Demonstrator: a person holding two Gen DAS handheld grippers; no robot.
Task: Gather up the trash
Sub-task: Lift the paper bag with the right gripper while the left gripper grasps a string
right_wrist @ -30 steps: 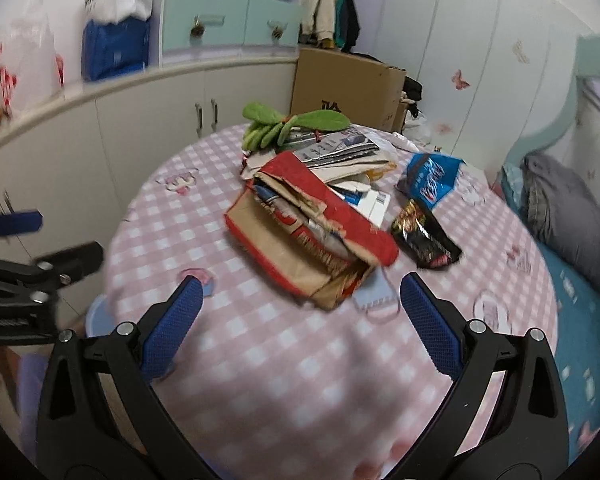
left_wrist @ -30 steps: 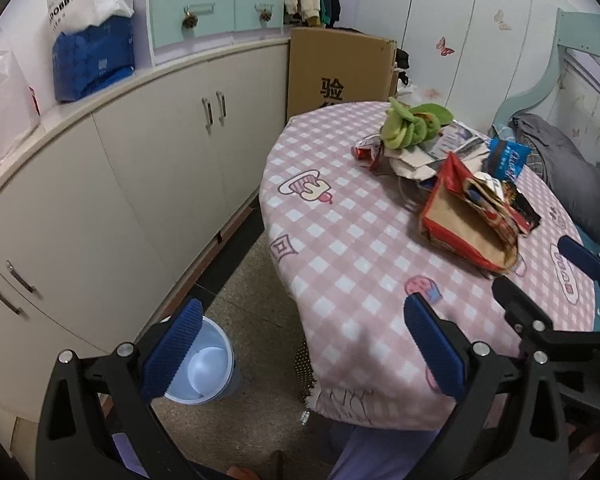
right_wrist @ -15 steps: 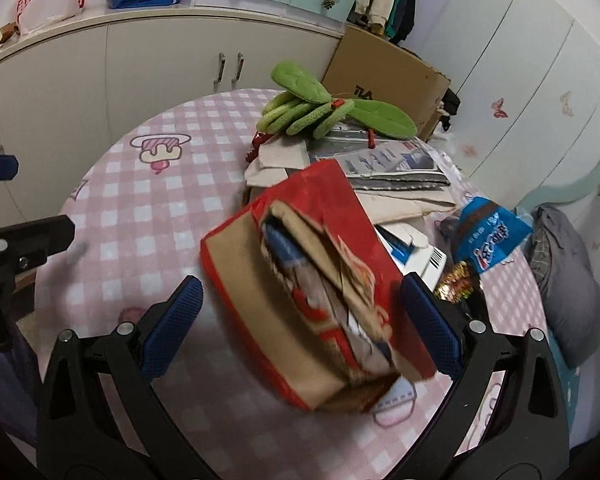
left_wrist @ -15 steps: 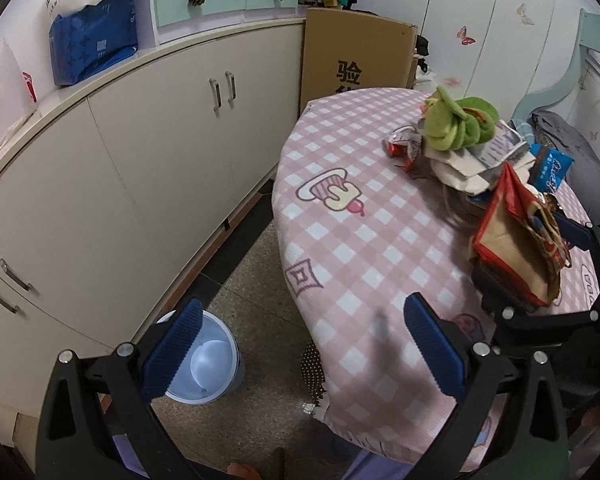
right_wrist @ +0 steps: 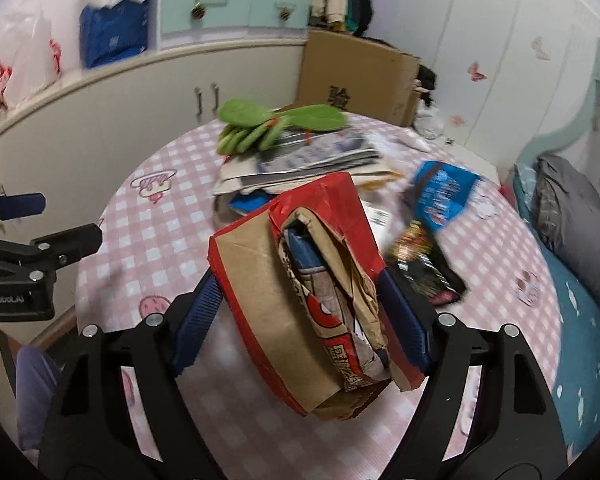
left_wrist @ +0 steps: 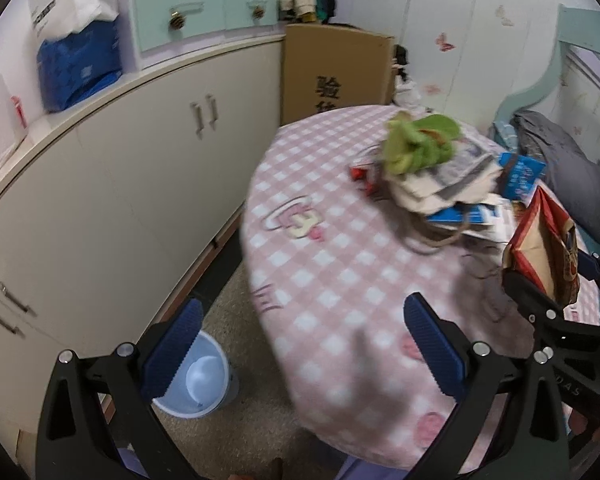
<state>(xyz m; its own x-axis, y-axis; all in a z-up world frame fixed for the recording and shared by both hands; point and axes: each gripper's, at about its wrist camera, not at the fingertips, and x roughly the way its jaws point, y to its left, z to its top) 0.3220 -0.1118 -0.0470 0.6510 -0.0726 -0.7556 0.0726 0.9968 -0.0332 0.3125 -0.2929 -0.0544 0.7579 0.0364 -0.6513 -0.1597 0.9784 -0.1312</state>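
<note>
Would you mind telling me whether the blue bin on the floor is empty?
It looks empty as far as shown: the blue bin stands upright and its pale bottom shows bare, though the left gripper finger hides part.

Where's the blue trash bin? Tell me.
In the left wrist view the blue trash bin stands on the floor at lower left, between the white cabinets and the pink checked table, partly behind the left gripper.
</note>
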